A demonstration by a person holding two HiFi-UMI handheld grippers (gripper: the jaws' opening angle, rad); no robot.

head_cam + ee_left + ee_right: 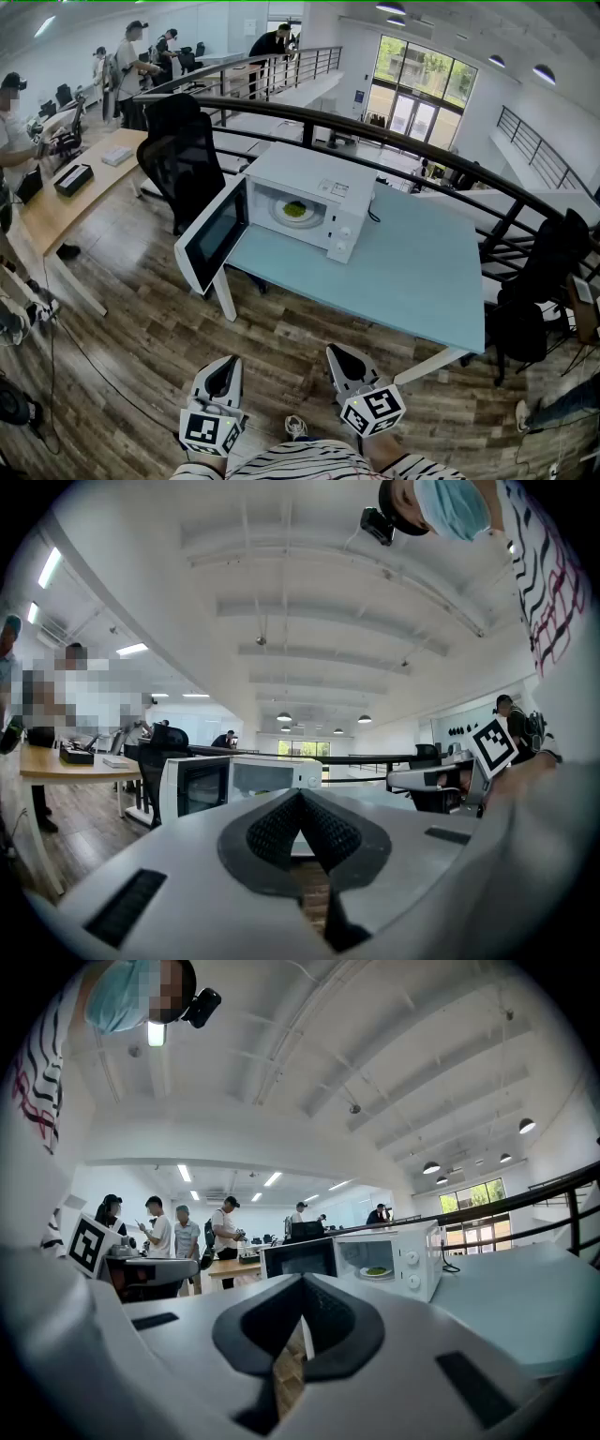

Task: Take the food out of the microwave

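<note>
A white microwave [314, 195] stands at the back left corner of a light blue table [403, 272], its door [214, 238] swung wide open to the left. Inside it a white plate of green food [296, 210] rests on the turntable; the same plate [377, 1271] shows small in the right gripper view. My left gripper [222, 377] and right gripper [342, 362] hang side by side over the wooden floor, well short of the table, level and both shut with nothing between the jaws. In the left gripper view the microwave [246, 782] is seen beyond the shut jaws.
A black office chair [185, 159] stands left of the open door. A black curved railing [394, 141] runs behind the table. A wooden desk [66, 192] with several people around it is at far left. Another dark chair [539, 281] sits at the table's right.
</note>
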